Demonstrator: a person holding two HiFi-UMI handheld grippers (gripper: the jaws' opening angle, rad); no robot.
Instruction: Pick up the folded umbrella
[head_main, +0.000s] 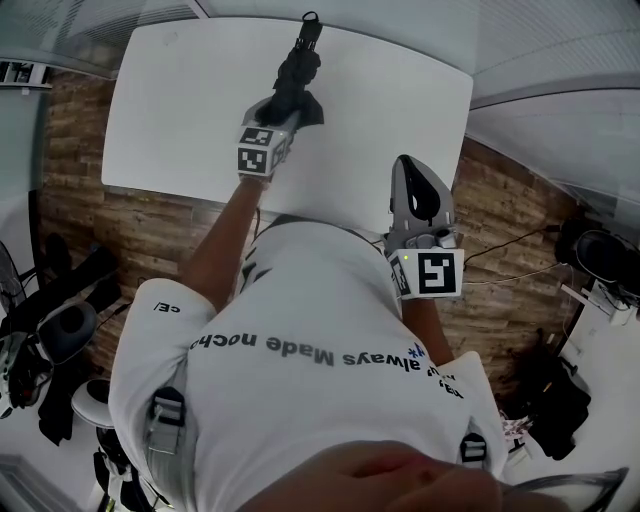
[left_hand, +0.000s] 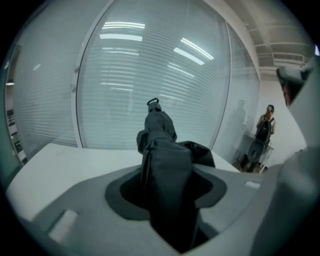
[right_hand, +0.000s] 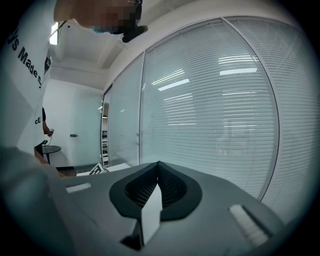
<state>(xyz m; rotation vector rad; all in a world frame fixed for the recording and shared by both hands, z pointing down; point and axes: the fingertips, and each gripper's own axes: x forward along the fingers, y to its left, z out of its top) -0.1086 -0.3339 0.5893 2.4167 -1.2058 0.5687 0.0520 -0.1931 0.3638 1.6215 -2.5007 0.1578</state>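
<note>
Black fabric fills the space between the jaws of the left gripper (head_main: 283, 110) — the folded umbrella (head_main: 297, 72) is clamped there. The pads press into its bunched canopy near one end, and loose folds spill out to one side. The rest of the umbrella reaches out beyond the jaws and ends in a small wrist loop (head_main: 311, 17).

In the left gripper view the umbrella points upward against the glass wall with blinds (left_hand: 150, 60). The white table (head_main: 390, 90) lies below it, and no part of the umbrella visibly rests on the top. It seems to hang in the air above the far half of the table, though the head view alone does not show the gap.

The right gripper (head_main: 410, 172) is near the person's body, over the near edge of the table and well apart from the umbrella. Its jaws are together, tip against tip, with nothing between them.

By my reading, the grasp is made and the lift is done or nearly so — the pick-up is all but complete. Little is left beyond bringing the umbrella fully clear and holding it steady. The grip sits near one end on soft cloth, so the long free part could sag or swing, and the fabric could slide under the pads if the hold is loose.
</note>
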